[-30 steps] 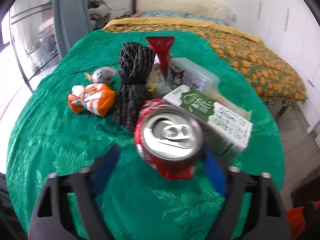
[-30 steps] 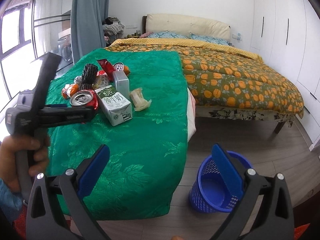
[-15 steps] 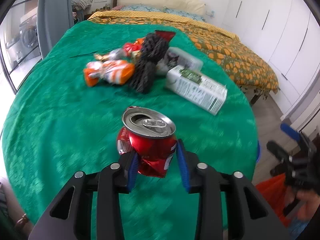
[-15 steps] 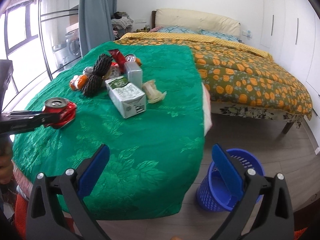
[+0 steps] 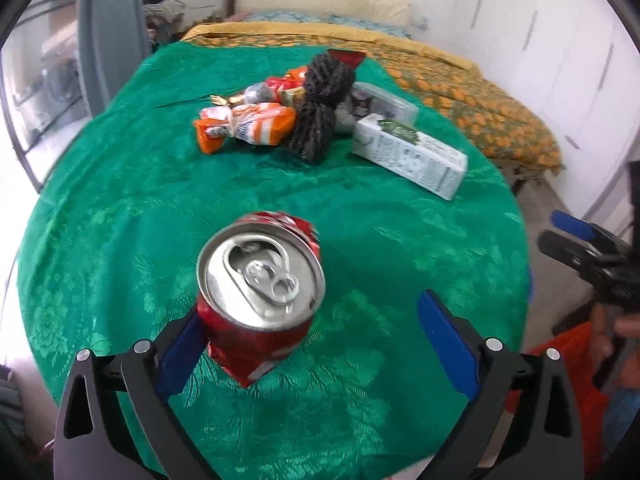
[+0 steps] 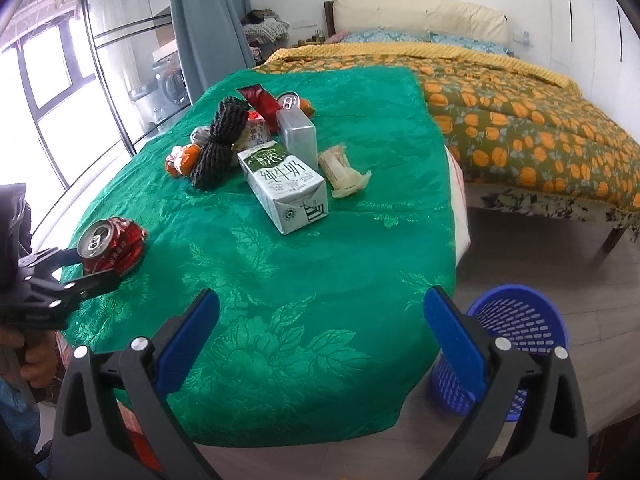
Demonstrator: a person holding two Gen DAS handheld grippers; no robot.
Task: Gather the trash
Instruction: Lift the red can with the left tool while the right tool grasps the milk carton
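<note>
The blue basket (image 6: pixel 516 344) on the floor by the table's corner looks empty, though I see only part of its inside. My left gripper (image 5: pixel 316 344) angles down, jaws just sprung wide; the dented red can (image 5: pixel 260 292) stands between them on the green cloth (image 5: pixel 360 220), leaning on one pad. My right gripper (image 6: pixel 320 340) hovers open, holding nothing.
</note>
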